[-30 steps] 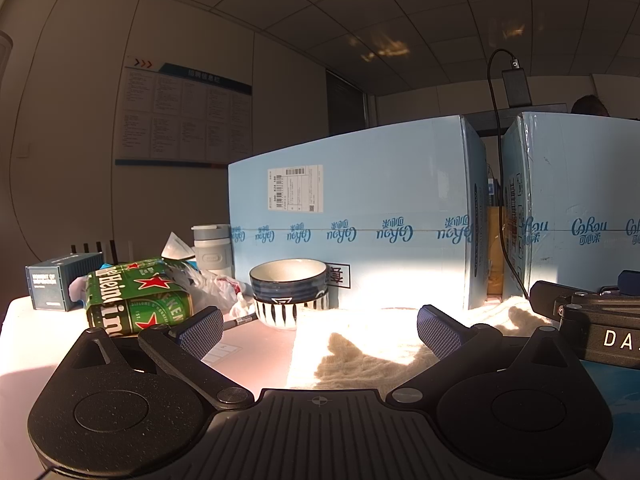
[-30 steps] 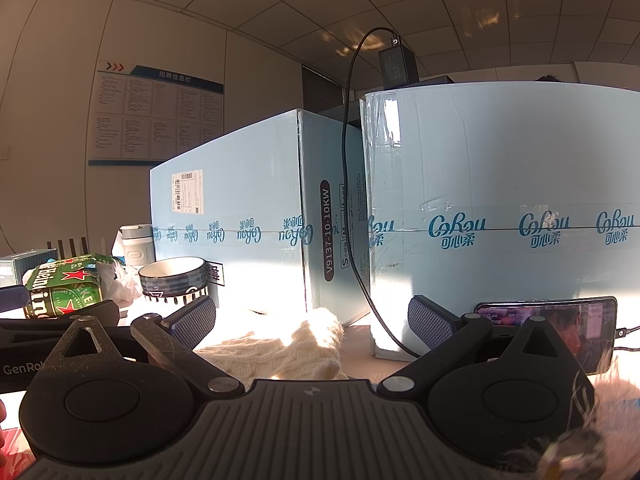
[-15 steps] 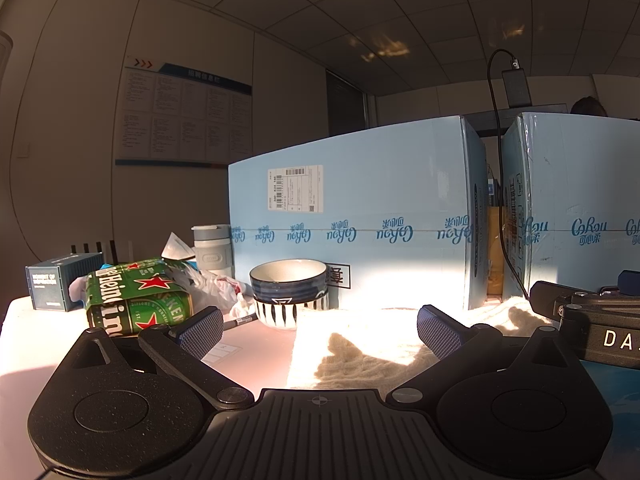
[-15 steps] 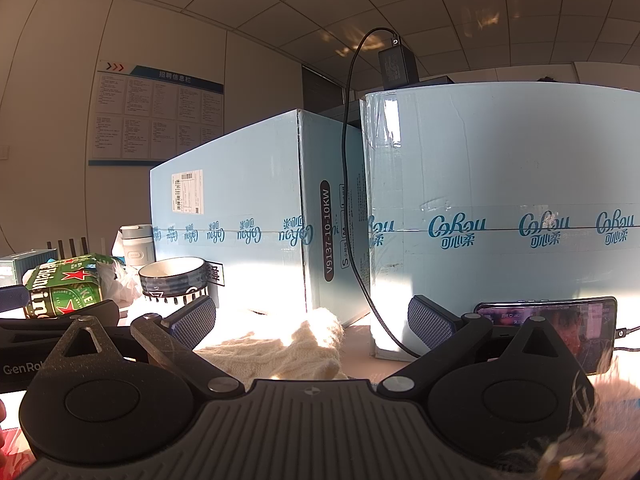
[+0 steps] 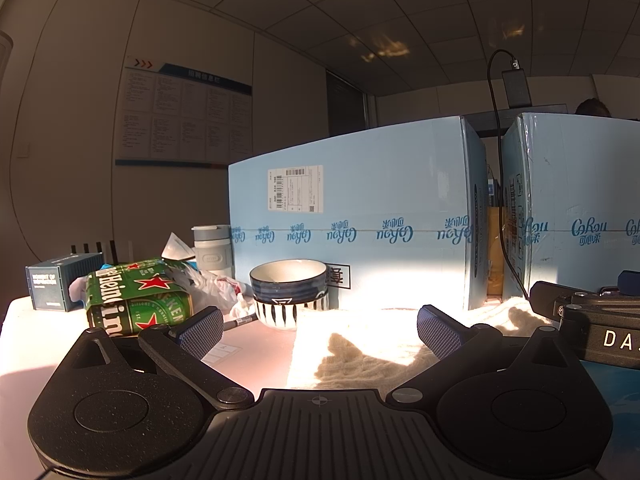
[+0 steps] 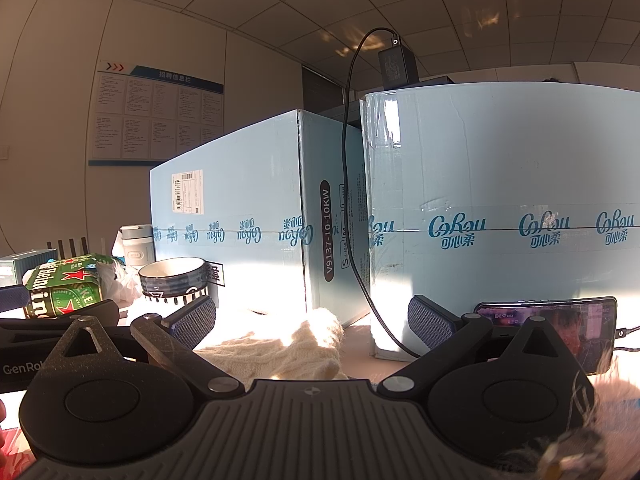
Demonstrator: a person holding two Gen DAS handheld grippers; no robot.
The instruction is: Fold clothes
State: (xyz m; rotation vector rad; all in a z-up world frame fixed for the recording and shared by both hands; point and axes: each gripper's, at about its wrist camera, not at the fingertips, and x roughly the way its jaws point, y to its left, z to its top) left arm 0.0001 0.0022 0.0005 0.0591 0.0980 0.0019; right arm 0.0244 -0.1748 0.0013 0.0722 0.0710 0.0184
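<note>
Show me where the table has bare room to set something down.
One bare patch of the white table, bordered by the green Heineken can pack, the stacked striped bowls and the cream knitted garment. Behind it, by the crumpled plastic bag, it is crowded.

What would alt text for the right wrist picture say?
The right tool hangs open over a cream knit on the table, holding nothing. Behind stand two blue boxes, bowls and a phone.

Colours and patterns on the worktop
Pale pink worktop; cream knit garment; light-blue cartons; dark-blue bowl on a black-and-white striped bowl; green pack, red stars.
</note>
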